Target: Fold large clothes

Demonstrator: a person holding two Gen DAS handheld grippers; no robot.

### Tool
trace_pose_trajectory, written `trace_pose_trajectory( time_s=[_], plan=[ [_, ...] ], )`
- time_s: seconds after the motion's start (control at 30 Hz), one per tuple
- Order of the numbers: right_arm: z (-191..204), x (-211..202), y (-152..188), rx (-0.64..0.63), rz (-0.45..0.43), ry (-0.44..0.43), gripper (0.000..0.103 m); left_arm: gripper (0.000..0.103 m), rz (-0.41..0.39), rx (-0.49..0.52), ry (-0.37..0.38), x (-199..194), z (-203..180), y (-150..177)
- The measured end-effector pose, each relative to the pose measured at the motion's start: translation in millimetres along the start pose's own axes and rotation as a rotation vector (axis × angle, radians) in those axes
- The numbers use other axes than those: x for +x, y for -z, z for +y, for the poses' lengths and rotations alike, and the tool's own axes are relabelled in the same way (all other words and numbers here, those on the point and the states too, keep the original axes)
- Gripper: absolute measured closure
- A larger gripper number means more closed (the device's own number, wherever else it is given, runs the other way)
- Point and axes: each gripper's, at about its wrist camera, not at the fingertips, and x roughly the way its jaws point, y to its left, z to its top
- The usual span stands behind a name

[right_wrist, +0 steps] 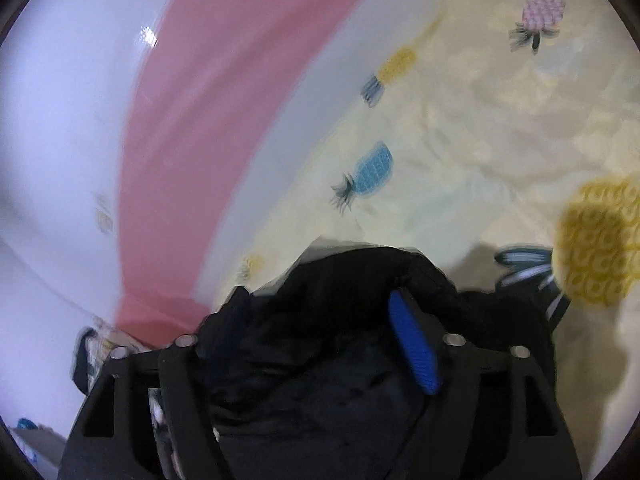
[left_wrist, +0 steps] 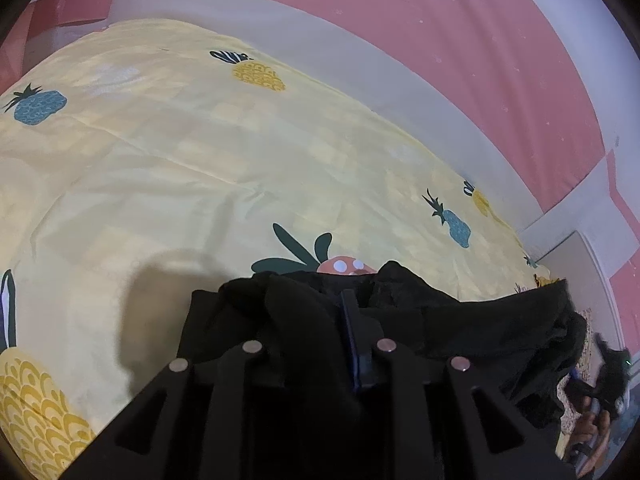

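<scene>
Since the bed takes up most of both views, that's the place to start: a pale yellow bedspread point(left_wrist: 200, 152) with pineapple prints, pushed up against a pink and white wall point(left_wrist: 440, 40). Next biggest thing is the black garment point(left_wrist: 460, 320), bunched in a long rumpled band across the near edge of the bed, stretched between the 2 claws and lying on the spread.

The left claw point(left_wrist: 316, 320) looks clamped on the cloth: its jaws stand close together with black fabric stuffed between them, and only a sliver of blue pad shows. The right claw point(right_wrist: 320, 320) is a different story. Its jaws stand wide apart, the blue pad point(right_wrist: 414, 344) is bare and not pressing on anything, and the garment point(right_wrist: 320, 360) just sags loose in the gap. That view is blurry too, so the exact cloth edge is hard to make out. At the far right of the left view, the person's hand point(left_wrist: 592, 428) shows on the other tool.

Judging by that, the step is laying the garment down for a fold. To do it well, the left side should probably stay pinned while the right pulls clear without dragging cloth, then the bunched band gets spread flat before any fold goes in. Wrinkles now mean a lumpy fold later.
</scene>
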Motion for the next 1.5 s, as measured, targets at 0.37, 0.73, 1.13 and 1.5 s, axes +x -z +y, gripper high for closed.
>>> trace_pose_trajectory(
  time_s=[0.37, 0.73, 1.13, 1.5],
  plan=[
    [43, 87, 92, -0.521, 0.27, 0.377, 0.03, 0.044, -0.02, -0.051, 0.096, -44, -10, -25],
    [41, 94, 93, -0.519, 0.241, 0.419, 0.03, 0.022, -0.202, 0.099, 0.008, -99, -49, -22],
    [53, 109, 66, -0.584, 0.216, 0.547, 0.03, 0.022, 0.0, 0.532, -0.158, 25, -123, 25],
    [0, 141, 64, -0.525, 0.216, 0.616, 0.03, 0.02, -0.049, 0.407, -0.207, 65, -74, 32]
  ],
)
